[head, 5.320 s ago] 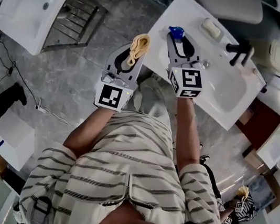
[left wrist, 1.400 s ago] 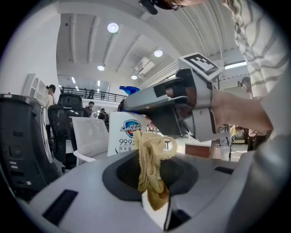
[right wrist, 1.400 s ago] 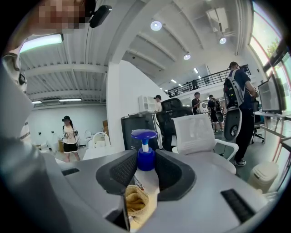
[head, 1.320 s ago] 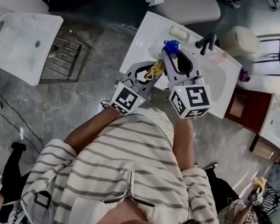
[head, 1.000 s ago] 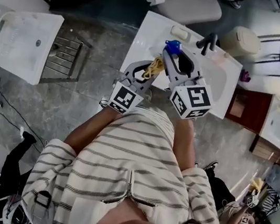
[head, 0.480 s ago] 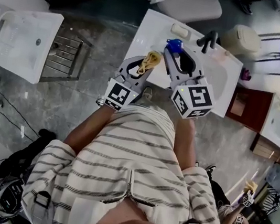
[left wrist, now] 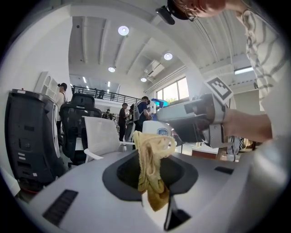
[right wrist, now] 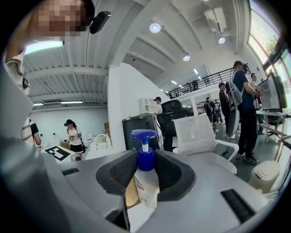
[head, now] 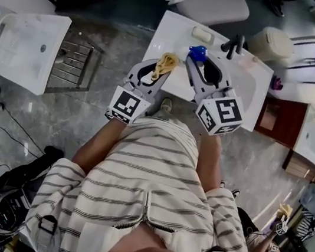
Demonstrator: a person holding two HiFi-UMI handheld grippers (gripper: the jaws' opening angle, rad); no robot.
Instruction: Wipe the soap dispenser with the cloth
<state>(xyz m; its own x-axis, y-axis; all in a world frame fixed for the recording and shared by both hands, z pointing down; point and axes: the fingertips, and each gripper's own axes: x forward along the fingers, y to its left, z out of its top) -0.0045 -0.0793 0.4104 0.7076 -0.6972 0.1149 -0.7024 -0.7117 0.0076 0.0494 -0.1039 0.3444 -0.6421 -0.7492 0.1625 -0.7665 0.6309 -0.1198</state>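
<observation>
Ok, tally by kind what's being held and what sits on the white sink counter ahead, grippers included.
grippers: 2, left gripper and right gripper
soap dispenser: 1
cloth: 1
soap bar: 1
faucet: 1
total: 6

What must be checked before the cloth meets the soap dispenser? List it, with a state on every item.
1. Right tongs shut on the soap dispenser: ok.
2. Left tongs shut on the cloth: ok; it is bunched, with a tail hanging below.
3. Dispenser upright, pump on top: ok.
4. Cloth touching the dispenser: not ok; the head view shows a gap between them.
5. Dispenser held over the white sink counter: ok.
6. Which faces of the dispenser need wiping: cannot tell.
</observation>
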